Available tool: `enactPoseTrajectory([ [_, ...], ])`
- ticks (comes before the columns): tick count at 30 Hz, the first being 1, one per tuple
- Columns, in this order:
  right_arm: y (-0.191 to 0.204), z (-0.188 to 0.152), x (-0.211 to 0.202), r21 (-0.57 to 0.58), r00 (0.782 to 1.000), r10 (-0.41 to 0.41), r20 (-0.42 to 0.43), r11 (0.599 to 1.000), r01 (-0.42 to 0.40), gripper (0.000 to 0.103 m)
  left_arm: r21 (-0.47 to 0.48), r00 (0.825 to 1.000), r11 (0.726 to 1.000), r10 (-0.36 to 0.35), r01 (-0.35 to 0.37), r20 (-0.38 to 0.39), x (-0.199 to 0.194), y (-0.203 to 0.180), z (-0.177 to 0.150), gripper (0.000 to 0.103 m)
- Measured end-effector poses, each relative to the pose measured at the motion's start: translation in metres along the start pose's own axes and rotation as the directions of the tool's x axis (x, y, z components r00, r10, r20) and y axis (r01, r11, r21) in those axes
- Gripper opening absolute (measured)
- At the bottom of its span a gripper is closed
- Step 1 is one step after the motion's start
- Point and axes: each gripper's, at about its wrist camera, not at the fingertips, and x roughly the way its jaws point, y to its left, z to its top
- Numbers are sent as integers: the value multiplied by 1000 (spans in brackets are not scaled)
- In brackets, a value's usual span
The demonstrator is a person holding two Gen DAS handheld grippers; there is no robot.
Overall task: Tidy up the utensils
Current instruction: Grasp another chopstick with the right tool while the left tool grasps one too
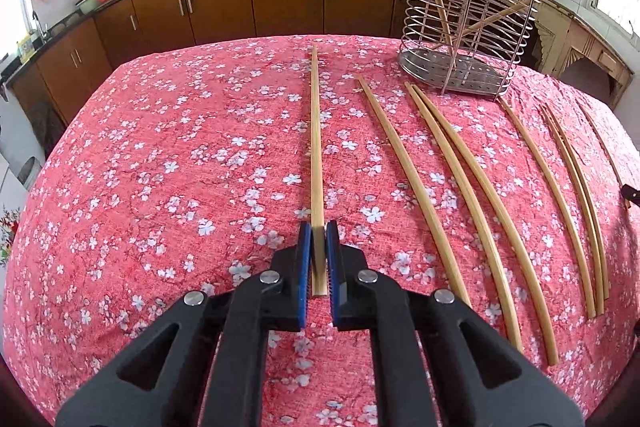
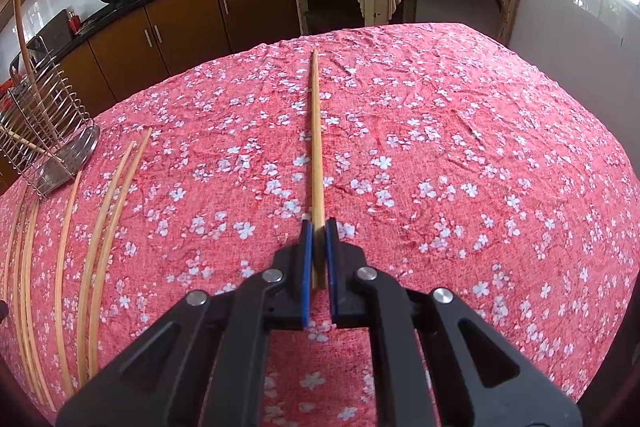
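Each of my grippers, left gripper and right gripper, pinches one chopstick pointing straight ahead; the wire holder stands ahead-right of my left, nearer it.

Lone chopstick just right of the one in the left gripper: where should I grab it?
Take the lone chopstick near its thicker near end, from above, fingers straddling the shaft. It lies flat on the tablecloth, with a gap to the chopstick pair beside it.
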Motion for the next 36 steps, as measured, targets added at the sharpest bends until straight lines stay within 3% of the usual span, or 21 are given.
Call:
enactPoseTrajectory([
  [19, 2, -1, 0, -9, 1000, -7, -1, 1000, 7, 8, 3, 1000, 1000, -28, 28, -1, 0, -3, 1, 14],
  [25, 3, -3, -2, -17, 1000, -9, -1, 1000, 9, 8, 57, 1000, 998, -22, 22, -5, -6, -7, -7, 14],
  [32, 1, -3, -5, -18, 1000, -2, 8, 1000, 3, 7, 49, 999, 998, -44, 44, -4, -6, -4, -8, 7],
  [36, -6, -3, -23, -10, 998, 4, 64, 1000, -3, 7, 43, 998, 997, -60, 59, 14, -14, 2, -12, 7],
])
